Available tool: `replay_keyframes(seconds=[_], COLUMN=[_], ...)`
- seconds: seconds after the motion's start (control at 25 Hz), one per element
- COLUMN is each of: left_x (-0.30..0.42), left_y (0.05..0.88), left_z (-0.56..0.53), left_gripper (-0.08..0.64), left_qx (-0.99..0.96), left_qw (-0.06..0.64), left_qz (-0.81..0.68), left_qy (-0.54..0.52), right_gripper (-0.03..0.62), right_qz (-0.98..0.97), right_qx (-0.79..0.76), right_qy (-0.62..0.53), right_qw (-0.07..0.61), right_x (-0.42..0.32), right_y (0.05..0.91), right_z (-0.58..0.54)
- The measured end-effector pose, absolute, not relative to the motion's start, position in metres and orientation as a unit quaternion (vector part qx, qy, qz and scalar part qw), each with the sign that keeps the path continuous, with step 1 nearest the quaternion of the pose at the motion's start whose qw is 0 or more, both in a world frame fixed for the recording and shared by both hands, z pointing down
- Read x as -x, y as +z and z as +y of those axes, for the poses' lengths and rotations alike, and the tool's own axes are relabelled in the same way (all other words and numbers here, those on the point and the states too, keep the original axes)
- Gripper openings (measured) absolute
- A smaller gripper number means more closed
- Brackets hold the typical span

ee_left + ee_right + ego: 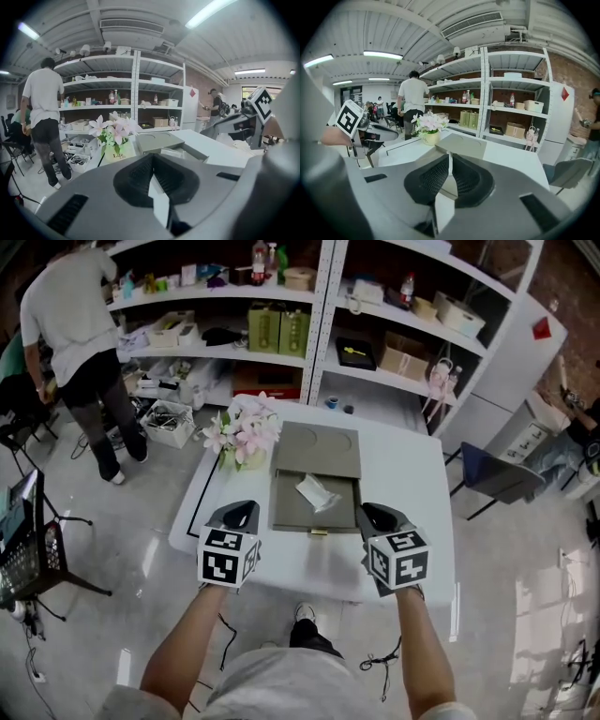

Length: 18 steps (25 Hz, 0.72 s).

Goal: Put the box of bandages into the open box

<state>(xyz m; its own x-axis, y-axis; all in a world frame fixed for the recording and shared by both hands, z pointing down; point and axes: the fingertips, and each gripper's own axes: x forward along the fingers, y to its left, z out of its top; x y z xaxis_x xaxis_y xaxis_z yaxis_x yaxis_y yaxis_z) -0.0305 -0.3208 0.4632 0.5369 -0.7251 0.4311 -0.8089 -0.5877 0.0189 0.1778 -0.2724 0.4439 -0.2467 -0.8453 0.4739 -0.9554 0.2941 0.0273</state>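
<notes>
An open grey box [286, 507] sits mid-table with its lid [316, 450] laid back behind it. A small white packet [316, 491], apparently the box of bandages, lies tilted inside it. My left gripper [246, 510] hovers just left of the box's front corner, jaws shut and empty. My right gripper [372, 513] hovers just right of the box, also shut and empty. In the left gripper view the gripper [153, 157] points toward the box [187, 151]. In the right gripper view the gripper [450, 154] faces the lid [464, 144].
A pot of pink and white flowers [242, 435] stands on the white table [403, 474] left of the lid. Shelving [323, 306] with goods fills the back. A person [80, 343] stands at far left; a dark chair [497, 476] stands at right.
</notes>
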Motion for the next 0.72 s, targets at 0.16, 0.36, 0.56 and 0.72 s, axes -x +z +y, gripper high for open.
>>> replay_keyframes(seconds=[0.16, 0.36, 0.56, 0.72], left_x=[0.034, 0.042, 0.048, 0.048], left_y=[0.460, 0.456, 0.456, 0.458], left_z=[-0.311, -0.299, -0.289, -0.283], left_gripper=[0.005, 0.005, 0.005, 0.005], left_qx=[-0.874, -0.877, -0.881, -0.884], left_qw=[0.105, 0.101, 0.099, 0.097], left_qz=[-0.434, -0.431, -0.424, -0.416], left_qy=[0.191, 0.189, 0.185, 0.189], right_gripper=[0.013, 0.005, 0.005, 0.005], right_qz=[-0.772, -0.762, -0.755, -0.752], right_qx=[-0.594, -0.614, -0.627, -0.632], right_qy=[0.133, 0.132, 0.126, 0.124], right_qw=[0.182, 0.158, 0.143, 0.141], right_x=[-0.181, -0.183, -0.180, -0.179], right_y=[0.433, 0.423, 0.418, 0.417], right_z=[-0.254, -0.232, -0.217, -0.208])
